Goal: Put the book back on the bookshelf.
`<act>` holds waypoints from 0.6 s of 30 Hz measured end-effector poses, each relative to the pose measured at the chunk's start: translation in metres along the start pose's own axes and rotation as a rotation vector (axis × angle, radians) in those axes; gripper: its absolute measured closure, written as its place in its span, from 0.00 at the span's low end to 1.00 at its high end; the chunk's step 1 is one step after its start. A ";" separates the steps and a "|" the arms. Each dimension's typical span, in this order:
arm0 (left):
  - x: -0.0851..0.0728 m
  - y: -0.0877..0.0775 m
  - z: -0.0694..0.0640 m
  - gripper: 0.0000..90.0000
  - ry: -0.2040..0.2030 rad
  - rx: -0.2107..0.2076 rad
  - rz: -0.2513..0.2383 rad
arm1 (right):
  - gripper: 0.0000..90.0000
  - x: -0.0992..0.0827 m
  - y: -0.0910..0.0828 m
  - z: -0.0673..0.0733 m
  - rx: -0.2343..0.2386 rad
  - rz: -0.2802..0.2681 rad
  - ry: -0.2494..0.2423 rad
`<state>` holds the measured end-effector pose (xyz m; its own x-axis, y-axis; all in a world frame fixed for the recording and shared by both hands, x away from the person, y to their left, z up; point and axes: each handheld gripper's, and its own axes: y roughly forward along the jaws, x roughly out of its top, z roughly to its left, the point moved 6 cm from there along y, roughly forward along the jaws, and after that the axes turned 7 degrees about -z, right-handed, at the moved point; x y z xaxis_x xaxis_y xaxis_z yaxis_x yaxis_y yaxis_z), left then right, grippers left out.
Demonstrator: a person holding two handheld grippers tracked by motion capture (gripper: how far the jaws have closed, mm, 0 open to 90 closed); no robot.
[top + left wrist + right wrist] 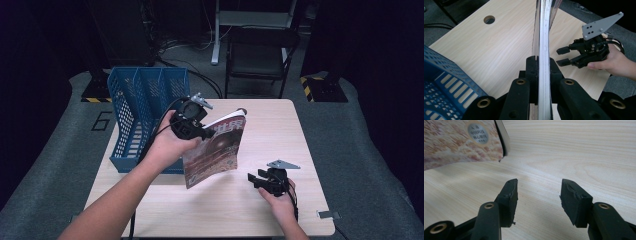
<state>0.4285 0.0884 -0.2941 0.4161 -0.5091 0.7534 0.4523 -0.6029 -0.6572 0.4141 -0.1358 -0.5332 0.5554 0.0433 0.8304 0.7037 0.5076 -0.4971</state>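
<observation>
Clamped on the upper edge of a magazine [214, 150], the left gripper [192, 122] held it up off the table [280, 130] with its two black jaws pressed tight against the pages from either side. Of the things in sight, the pale wooden table was the largest, bare over most of its top, with a round cable hole [489, 19] near its far edge. Next came the blue file rack [145, 112], standing on the table's left side, just behind the left hand [167, 145]. The magazine hung tilted between the rack and the table's middle, its reddish-brown cover turned toward the right. Smallest, the right gripper [257, 179] sat low over the table near the front right, well apart from the magazine, its jaws spread with nothing between them.
</observation>
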 end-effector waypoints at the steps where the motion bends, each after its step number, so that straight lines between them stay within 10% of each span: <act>1: 0.001 -0.002 0.001 0.93 0.001 0.005 0.001 | 0.53 0.000 0.000 0.000 -0.002 0.000 -0.001; 18: 0.013 -0.030 0.016 0.93 -0.017 0.036 -0.022 | 0.52 -0.001 0.000 -0.002 -0.005 0.003 -0.009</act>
<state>0.4333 0.1100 -0.2654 0.4191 -0.4853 0.7673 0.4896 -0.5909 -0.6412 0.4146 -0.1372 -0.5348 0.5538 0.0527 0.8310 0.7043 0.5028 -0.5012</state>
